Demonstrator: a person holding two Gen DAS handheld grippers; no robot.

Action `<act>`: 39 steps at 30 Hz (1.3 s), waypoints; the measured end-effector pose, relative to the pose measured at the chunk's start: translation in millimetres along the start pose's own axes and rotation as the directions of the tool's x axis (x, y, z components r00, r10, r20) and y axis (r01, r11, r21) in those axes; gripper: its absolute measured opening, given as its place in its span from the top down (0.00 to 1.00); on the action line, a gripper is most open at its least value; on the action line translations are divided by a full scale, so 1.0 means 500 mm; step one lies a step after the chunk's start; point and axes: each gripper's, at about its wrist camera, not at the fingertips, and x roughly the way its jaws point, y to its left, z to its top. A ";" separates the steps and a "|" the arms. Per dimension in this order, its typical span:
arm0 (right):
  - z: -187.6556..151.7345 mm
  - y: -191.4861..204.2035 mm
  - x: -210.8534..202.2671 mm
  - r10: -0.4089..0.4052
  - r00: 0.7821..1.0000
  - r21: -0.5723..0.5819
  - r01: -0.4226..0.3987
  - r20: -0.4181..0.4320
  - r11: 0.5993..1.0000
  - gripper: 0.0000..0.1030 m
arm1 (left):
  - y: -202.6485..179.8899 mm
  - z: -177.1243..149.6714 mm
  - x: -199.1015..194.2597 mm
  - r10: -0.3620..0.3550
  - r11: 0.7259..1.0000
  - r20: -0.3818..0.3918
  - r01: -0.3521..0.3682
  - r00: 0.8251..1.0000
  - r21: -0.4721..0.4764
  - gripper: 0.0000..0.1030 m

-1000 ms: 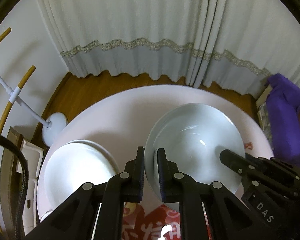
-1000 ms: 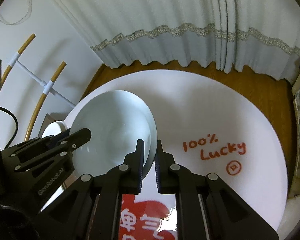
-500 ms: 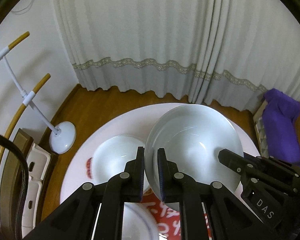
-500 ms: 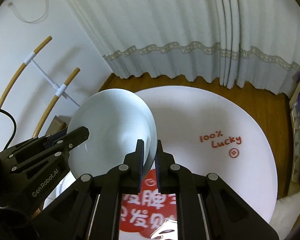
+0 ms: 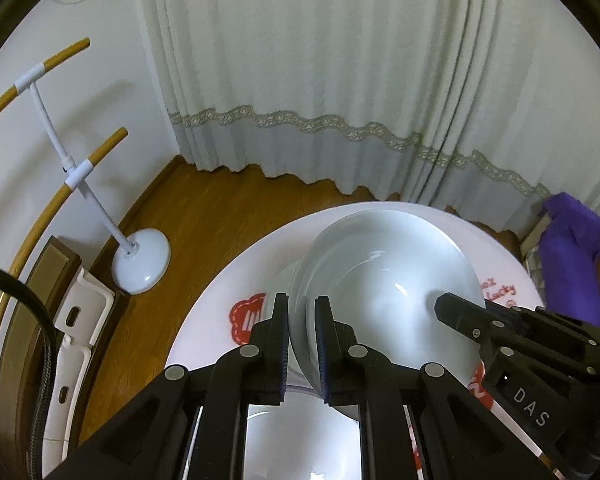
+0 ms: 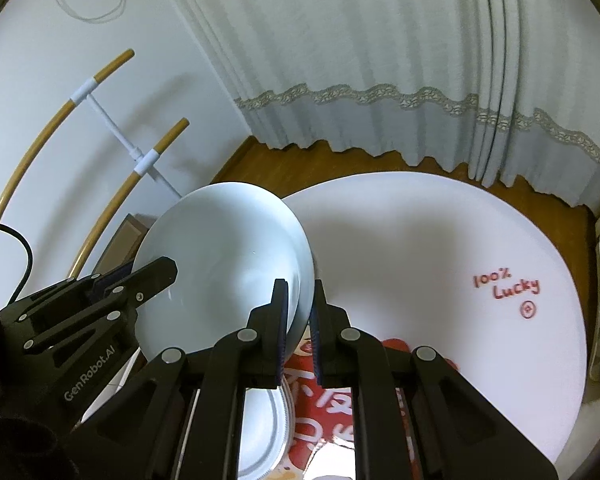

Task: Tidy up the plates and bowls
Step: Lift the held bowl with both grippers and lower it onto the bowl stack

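the white glazed bowl (image 5: pixel 384 292) hangs in the air above the round white table (image 6: pixel 440 240), carried by both tools at once. the left gripper (image 5: pixel 302 344) is pinched on the bowl's left rim, one finger inside the wall and one outside; the right gripper (image 6: pixel 300 332) is pinched the same way on the opposite rim, its black fingers showing at the right edge of the left wrist view. the bowl looks like ceramic: stiff, fairly heavy for its thin lip, smooth and slippery under the pads, and likely to chip or break if it drops. the rim is the only place such narrow jaws can hold, so two opposed grips seem sensible, with both kept level so it does not twist out. another white dish (image 6: pixel 260 420) sits low on the table near the grippers, beside red printed lettering (image 6: pixel 504 286).
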 end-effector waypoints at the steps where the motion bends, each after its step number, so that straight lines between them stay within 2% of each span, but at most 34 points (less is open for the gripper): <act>1: 0.000 0.005 0.013 -0.002 1.000 -0.002 0.002 -0.010 1.000 0.91 | 0.004 0.000 0.008 0.001 1.000 -0.007 -0.001 1.000 0.001 0.92; 8: -0.003 0.008 0.066 -0.019 0.999 -0.003 0.019 -0.051 1.000 0.91 | 0.015 0.036 0.078 -0.010 1.000 -0.058 0.009 0.998 -0.010 0.92; 17: -0.008 0.011 0.094 -0.039 0.997 -0.005 0.038 -0.069 0.999 0.91 | 0.020 0.080 0.137 -0.010 1.000 -0.085 0.009 0.996 -0.016 0.92; 39: -0.014 0.010 0.128 -0.076 0.994 0.007 0.077 -0.079 0.997 0.88 | 0.035 0.075 0.187 -0.025 0.999 -0.097 0.022 0.995 -0.035 0.92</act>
